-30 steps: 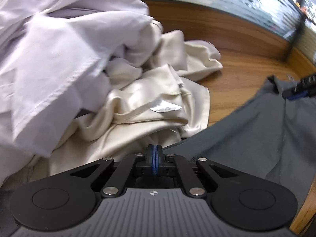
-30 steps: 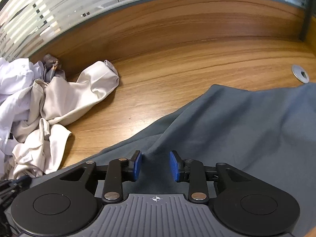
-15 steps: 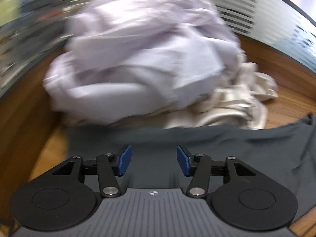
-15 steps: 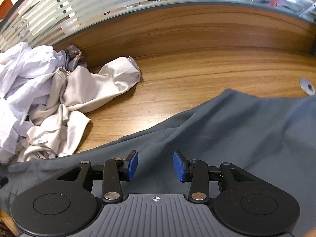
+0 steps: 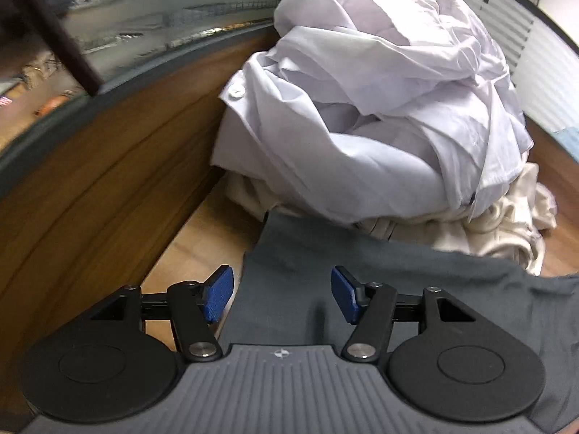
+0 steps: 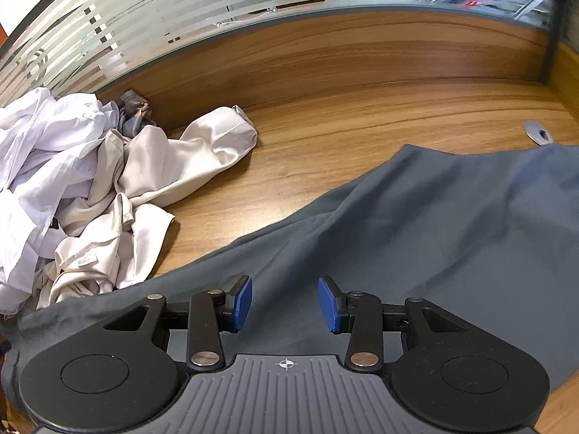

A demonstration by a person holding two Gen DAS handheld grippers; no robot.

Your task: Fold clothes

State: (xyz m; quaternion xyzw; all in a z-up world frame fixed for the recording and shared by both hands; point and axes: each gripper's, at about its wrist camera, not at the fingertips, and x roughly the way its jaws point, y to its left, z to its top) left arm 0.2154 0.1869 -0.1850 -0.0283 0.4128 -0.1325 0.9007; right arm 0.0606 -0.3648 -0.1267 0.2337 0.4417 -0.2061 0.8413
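On the wooden desk the grey garment lay spread flat beside the white pile, left gripper opening over its corner, right gripper released above it (nothing pinched), so laying-out looked done; next, probably, grab an edge to fold.

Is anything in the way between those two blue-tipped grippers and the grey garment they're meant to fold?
Nothing visible. The left gripper, jaws opening, and the right gripper both hang right over the grey garment. The pile of white shirts and cream clothes lies beyond it, at its far edge.
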